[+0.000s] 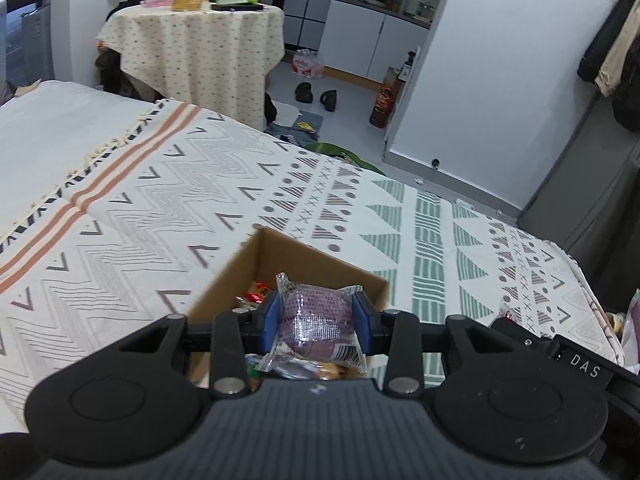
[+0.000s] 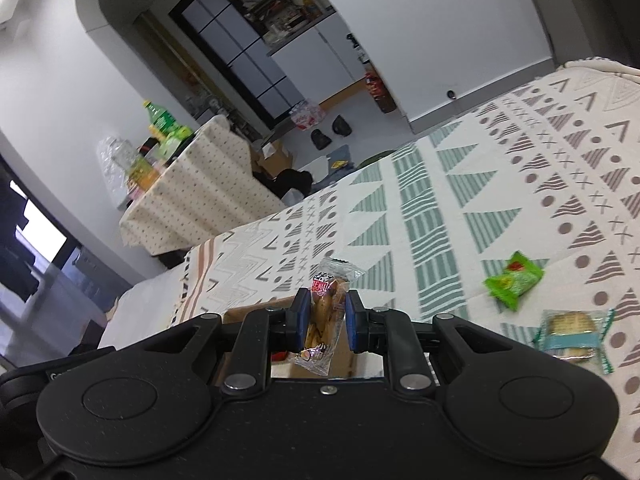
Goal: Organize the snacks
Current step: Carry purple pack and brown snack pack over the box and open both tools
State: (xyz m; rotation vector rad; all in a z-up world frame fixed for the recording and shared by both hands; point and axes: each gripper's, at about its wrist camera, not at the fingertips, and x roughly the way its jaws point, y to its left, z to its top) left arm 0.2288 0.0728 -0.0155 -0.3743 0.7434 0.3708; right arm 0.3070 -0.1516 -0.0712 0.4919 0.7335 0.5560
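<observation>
Left claw [image 1: 316,322] clamps purple snack [image 1: 318,316] above cardboard box [image 1: 320,260], ready to drop; right claw [image 2: 325,318] pinches biscuit pack [image 2: 326,304] likewise

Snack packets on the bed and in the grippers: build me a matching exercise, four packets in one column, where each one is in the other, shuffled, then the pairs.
Column 1
1. purple snack packet
2. clear packet of golden biscuits
3. green packet
4. teal-edged cracker packet

Column 2
A. lying on the bedspread, nearest the right gripper's camera
B. clamped in the left gripper over the cardboard box
C. clamped in the right gripper
D. lying on the bedspread, just beyond the cracker packet

Pairs: 1-B, 2-C, 3-D, 4-A
</observation>
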